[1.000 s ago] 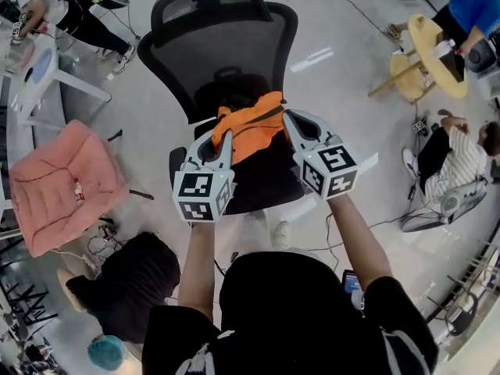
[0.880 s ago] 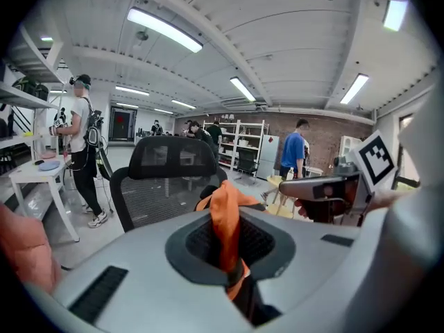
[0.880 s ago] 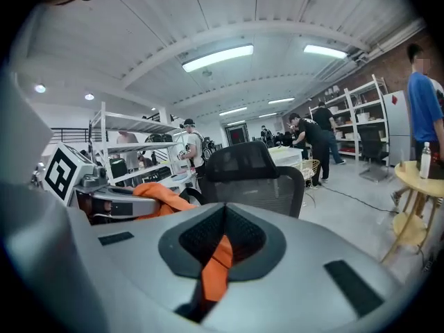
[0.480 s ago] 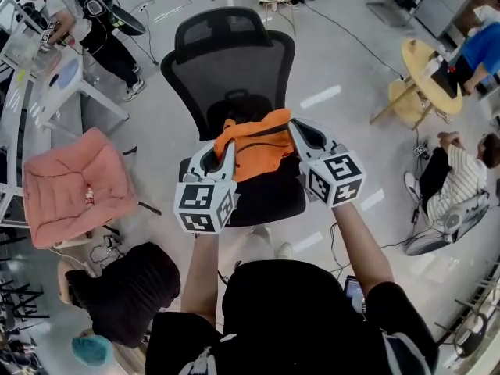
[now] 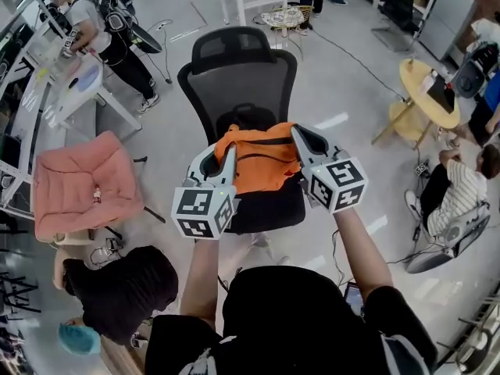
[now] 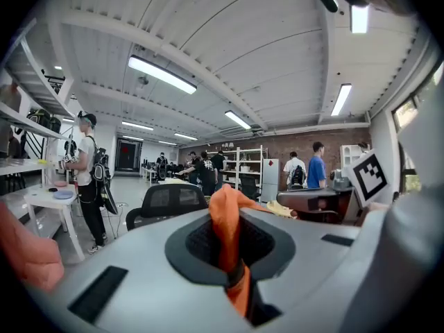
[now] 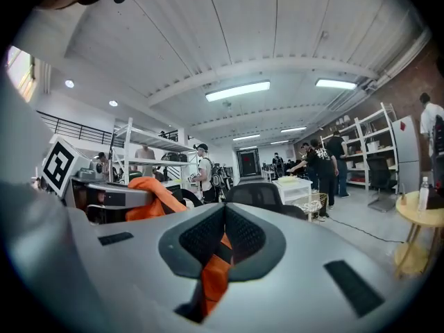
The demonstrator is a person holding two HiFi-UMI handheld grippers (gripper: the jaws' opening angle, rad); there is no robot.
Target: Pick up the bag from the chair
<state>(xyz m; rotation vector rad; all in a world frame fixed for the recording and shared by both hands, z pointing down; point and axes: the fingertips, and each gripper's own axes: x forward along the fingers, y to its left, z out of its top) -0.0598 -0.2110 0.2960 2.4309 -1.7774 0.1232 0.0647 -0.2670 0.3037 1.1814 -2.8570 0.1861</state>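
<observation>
The lift looks to be the step in hand. The orange bag [image 5: 258, 161] hangs stretched between the two grippers, over the seat of the black mesh chair [image 5: 244, 73]. From so steep an angle I can't quite tell whether its underside is clear of the seat or just brushing it.

The left gripper [image 5: 227, 153] has its jaws drawn nearly together on a bunched fold of the bag's left edge. In the left gripper view the orange cloth, with a dark strap [image 6: 238, 277] running through it, stands up out of the narrow gap between the pads. The right gripper [image 5: 300, 137] is pinched just as close on the bag's other side, with a strip of orange and dark webbing caught between its jaws. Both point roughly level, toward the chair back.

To my eye the next move calls for two firm pinches and an even rise on both sides, then a draw toward the person so the bag comes well off the seat. Thin fabric in so slight a grip could slide if one side leads
</observation>
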